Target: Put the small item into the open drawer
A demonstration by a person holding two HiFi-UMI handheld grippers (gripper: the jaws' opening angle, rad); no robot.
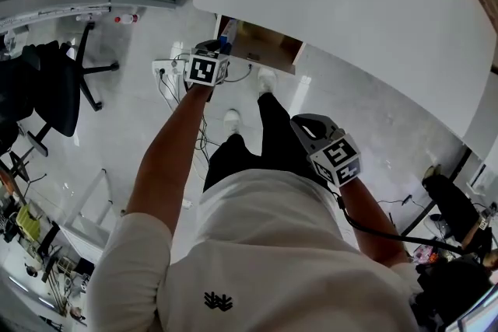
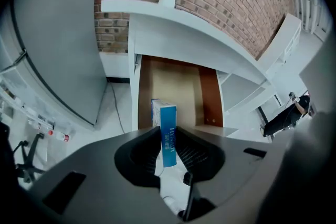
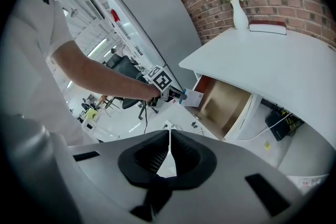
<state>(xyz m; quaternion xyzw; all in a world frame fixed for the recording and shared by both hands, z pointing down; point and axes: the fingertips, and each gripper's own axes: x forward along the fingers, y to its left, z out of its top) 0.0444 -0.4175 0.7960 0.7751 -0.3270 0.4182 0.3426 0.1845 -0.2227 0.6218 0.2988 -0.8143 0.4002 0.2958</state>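
The small item is a blue and white box (image 2: pixel 167 128), standing upright between the jaws of my left gripper (image 2: pixel 168 139), which is shut on it. Just ahead of it lies the open drawer (image 2: pixel 178 86), brown inside and showing nothing in it, under the white desk (image 1: pixel 350 4). In the head view my left gripper (image 1: pixel 218 49) is held out at the drawer's (image 1: pixel 268 49) front edge. From the right gripper view, the box (image 3: pixel 194 98) hangs just in front of the drawer's (image 3: pixel 223 102) opening. My right gripper (image 3: pixel 169 136) is shut on nothing and stays back by the person's right hip (image 1: pixel 331 152).
A white vase with flowers (image 3: pixel 239 8) and a book (image 3: pixel 268 26) stand on the desk by the brick wall. A grey cabinet (image 2: pixel 58 44) stands left of the drawer. A black office chair (image 1: pixel 54 82) and floor cables with a power strip (image 1: pixel 167 70) lie to the left.
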